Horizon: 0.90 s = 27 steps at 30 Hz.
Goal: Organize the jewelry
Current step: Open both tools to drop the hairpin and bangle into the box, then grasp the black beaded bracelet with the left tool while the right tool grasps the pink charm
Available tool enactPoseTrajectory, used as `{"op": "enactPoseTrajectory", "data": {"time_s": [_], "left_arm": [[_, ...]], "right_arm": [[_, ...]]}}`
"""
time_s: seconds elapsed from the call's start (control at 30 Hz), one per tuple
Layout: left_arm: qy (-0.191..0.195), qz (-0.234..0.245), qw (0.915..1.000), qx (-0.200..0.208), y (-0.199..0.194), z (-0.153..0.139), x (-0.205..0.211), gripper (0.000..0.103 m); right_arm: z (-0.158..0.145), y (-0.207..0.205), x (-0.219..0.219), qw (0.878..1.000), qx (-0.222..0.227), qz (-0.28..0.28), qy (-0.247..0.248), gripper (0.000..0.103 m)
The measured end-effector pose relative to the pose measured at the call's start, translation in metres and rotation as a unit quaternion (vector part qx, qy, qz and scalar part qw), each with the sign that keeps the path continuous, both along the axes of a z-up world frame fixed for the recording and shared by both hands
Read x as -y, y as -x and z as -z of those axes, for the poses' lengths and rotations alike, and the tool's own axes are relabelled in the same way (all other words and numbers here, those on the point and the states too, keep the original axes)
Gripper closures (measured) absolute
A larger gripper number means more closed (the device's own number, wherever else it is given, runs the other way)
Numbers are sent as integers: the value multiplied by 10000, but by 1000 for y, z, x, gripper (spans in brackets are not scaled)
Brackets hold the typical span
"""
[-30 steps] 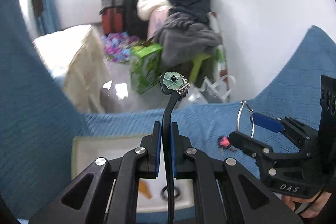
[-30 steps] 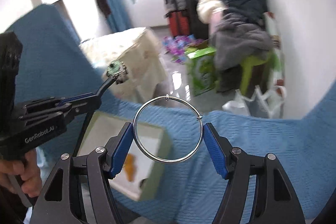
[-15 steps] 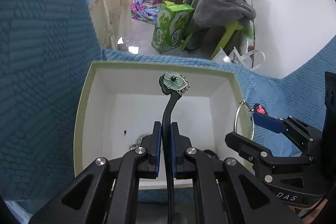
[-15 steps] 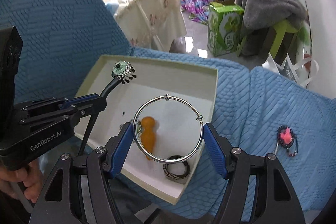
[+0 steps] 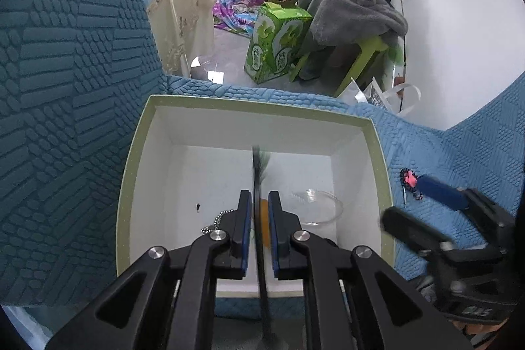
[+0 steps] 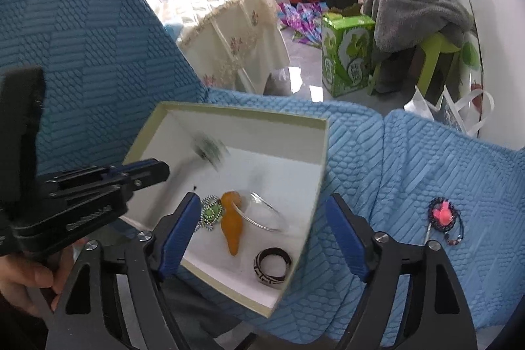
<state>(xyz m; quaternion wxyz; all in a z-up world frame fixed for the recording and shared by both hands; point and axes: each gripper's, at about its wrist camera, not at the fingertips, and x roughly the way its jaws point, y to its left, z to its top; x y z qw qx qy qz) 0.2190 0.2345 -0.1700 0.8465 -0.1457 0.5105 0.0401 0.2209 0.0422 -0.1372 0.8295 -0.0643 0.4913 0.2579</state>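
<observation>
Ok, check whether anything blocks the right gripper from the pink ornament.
Nothing visible does. The pink ornament lies alone on the blue cover, right of the box. The right gripper, whose jaws have just been opening and grip nothing, hangs over the box; only bare cover lies between.

A blue quilted fabric cover (image 6: 387, 153) with a raised brick-like pattern carries two things — an open, shallow, pale green cardboard box with a white inside (image 6: 320, 153) on the left, and a small black-and-pink beaded ornament (image 6: 443, 215) lying well to its right.
</observation>
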Motion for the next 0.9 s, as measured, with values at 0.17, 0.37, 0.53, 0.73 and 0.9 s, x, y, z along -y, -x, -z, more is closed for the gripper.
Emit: {"op": "enactPoseTrajectory", "data": {"time_s": [0.17,0.37,0.53,0.73,0.9], "left_arm": [[-191,-71,9993,321,4,-18,17,38],[19,143,9978,649,-2,-31,62,38],[204,358,9959,800,-11,-35,104,41],[445,691,9940,728,-23,-20,156,43],[528,934,9928,530,-34,5,195,72]], "right_arm": [[-27,1,35,9991,333,122,-221,25],[-46,-3,93,9965,690,420,-209,25],[-45,-6,139,9946,769,666,-212,25],[-24,-13,189,9923,694,1011,-172,34],[14,-24,213,9933,398,1085,-70,58]]}}
